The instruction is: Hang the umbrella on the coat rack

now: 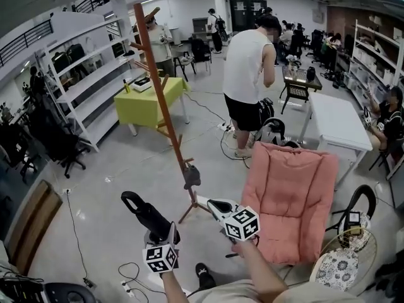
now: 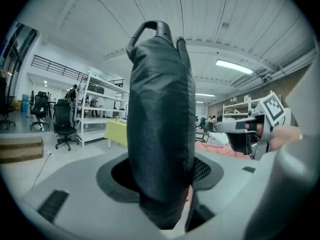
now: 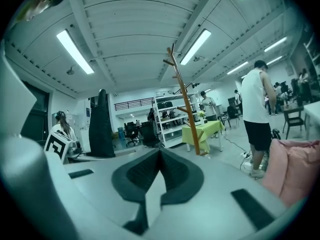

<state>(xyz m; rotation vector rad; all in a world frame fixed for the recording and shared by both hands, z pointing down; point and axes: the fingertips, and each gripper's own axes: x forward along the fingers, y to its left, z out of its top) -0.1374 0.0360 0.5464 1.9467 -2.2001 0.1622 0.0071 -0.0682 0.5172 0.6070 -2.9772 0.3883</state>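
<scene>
Coat rack [image 1: 160, 87], green table [image 1: 151, 96] and pink chair [image 1: 290, 194] stand on the floor [image 1: 126, 163].

The floor [image 1: 126, 163] is gray. White shelves [image 1: 88, 87] stand on the left near a green table [image 1: 148, 100]. A white table [image 1: 338, 122] and a pink chair [image 1: 290, 194] are on the right. Long lights [image 3: 75, 51] shine above.

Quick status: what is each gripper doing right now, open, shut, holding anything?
Left gripper: closed on the folded black umbrella.
Right gripper: closed, jaws together, nothing between them.
</scene>
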